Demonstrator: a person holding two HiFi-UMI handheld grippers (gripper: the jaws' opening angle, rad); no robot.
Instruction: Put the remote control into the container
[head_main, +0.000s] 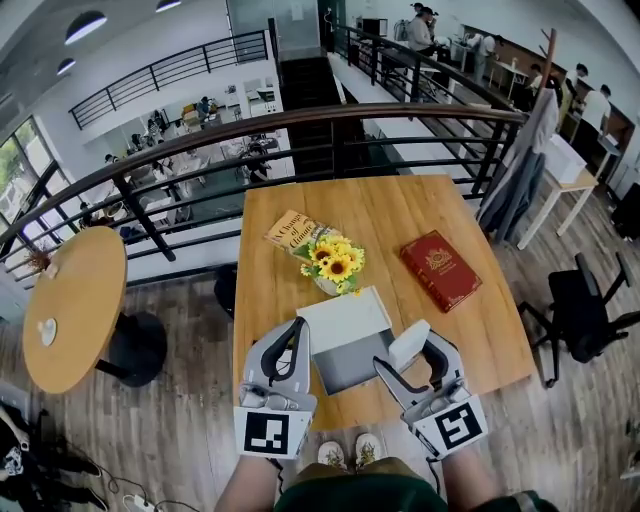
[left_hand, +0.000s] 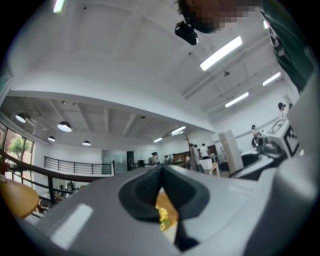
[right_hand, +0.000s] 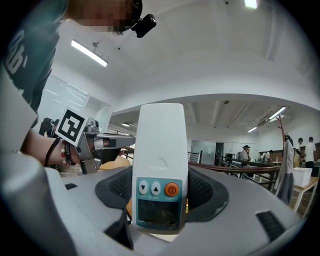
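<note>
The white remote control (right_hand: 161, 165), with two arrow keys, an orange button and a small screen, stands upright between my right gripper's jaws; the right gripper (right_hand: 161, 187) is shut on it. In the head view the remote control (head_main: 408, 346) pokes up from the right gripper (head_main: 412, 362), just right of the white container (head_main: 340, 318), whose grey inside faces up at the table's near edge. The left gripper (head_main: 290, 352) hovers at the container's left side. Its jaws meet with nothing between them in the left gripper view (left_hand: 161, 187).
On the wooden table (head_main: 400, 215) beyond the container are a sunflower bunch (head_main: 335, 263), a yellow-covered book (head_main: 293, 232) and a red book (head_main: 440, 269). A railing (head_main: 300, 120) runs behind the table. A round table (head_main: 75, 300) stands left, a black chair (head_main: 585, 305) right.
</note>
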